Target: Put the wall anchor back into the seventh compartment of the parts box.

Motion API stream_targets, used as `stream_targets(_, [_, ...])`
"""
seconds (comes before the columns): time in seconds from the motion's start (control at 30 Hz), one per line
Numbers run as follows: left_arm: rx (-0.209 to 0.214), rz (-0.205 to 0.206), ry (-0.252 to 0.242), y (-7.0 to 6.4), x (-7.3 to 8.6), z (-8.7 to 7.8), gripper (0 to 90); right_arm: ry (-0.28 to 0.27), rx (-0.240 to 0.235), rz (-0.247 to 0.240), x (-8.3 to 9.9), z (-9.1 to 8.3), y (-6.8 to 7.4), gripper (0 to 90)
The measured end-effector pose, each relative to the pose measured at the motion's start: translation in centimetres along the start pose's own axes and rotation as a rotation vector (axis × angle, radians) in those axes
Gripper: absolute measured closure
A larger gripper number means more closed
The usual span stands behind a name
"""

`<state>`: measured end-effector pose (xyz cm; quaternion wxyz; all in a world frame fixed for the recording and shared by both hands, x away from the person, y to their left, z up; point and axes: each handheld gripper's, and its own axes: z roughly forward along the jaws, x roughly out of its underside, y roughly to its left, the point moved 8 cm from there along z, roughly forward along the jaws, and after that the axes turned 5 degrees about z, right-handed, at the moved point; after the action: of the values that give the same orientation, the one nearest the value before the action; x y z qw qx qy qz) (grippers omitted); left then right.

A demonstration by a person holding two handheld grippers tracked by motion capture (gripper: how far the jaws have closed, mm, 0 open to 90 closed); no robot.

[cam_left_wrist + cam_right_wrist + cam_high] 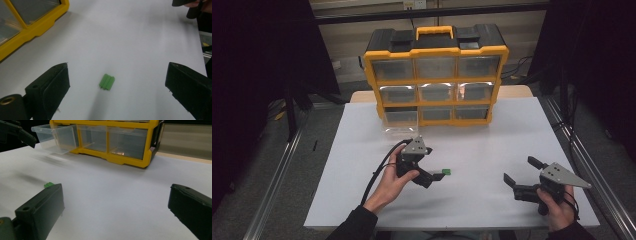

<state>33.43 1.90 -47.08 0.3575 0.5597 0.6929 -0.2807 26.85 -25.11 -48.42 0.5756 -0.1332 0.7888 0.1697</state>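
In the high view, the left gripper [435, 176] reached low toward the green connector [445, 172] on the white counter [482, 150], the bottom-left drawer [399, 123] pulled out, likely to receive it. In the left gripper view, its jaws gaped wide around the connector, gripping nothing. In the right gripper view, the right gripper [115, 207] idled wide open, empty, angled toward the organizer [130, 157].

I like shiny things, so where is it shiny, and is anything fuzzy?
High view: glare on the yellow organizer's middle-right drawer fronts, dark room around. Left gripper view: the green block is slightly soft. Right gripper view: the pulled-out clear drawer looks a little blurred.
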Motion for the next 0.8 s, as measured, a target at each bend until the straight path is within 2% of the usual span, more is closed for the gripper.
stream_targets(0.07, [0.009, 0.017, 0.020, -0.1, 0.0, 0.1, 5.4, 0.002, -0.002, -0.003, 0.0, 0.0, 0.1, 0.0])
stream_targets(0.17, [0.003, 0.004, 0.001, -0.2, -0.2, 0.3, 5.1, -0.005, -0.009, 0.000, -0.1, 0.0, 0.3, 0.0])
stream_targets(0.33, [-0.007, 0.039, 0.034, 0.1, -0.1, 0.7, 5.1, -0.007, -0.014, -0.004, -0.1, 0.0, 0.3, 0.1])
stream_targets(0.5, [0.034, 0.090, 0.052, -0.2, -0.2, 1.1, 5.2, -0.007, -0.018, -0.005, -0.2, 0.0, 0.4, 0.0])
stream_targets(0.53, [0.045, 0.102, 0.072, -0.2, -0.1, 1.1, 5.2, -0.011, -0.018, -0.003, -0.2, 0.0, 0.4, 0.0])
stream_targets(0.57, [0.057, 0.096, 0.067, -0.4, -0.2, 1.3, 5.2, -0.012, -0.018, -0.004, -0.2, 0.0, 0.4, 0.0])
stream_targets(0.67, [0.080, 0.119, 0.117, -0.5, 0.1, 1.6, 5.7, -0.007, -0.018, -0.011, -0.2, -0.1, 0.4, 0.0])
stream_targets(0.7, [0.084, 0.138, 0.132, -0.6, 0.2, 1.8, 6.6, -0.007, -0.019, -0.009, -0.2, -0.1, 0.5, 0.0])
stream_targets(0.77, [0.095, 0.139, 0.173, -0.7, 0.4, 2.1, 6.5, -0.010, -0.018, -0.009, -0.2, 0.0, 0.4, 0.0])
stream_targets(0.8, [0.108, 0.137, 0.176, -0.8, 0.4, 2.2, 6.5, -0.010, -0.019, -0.009, -0.2, 0.0, 0.4, 0.0])
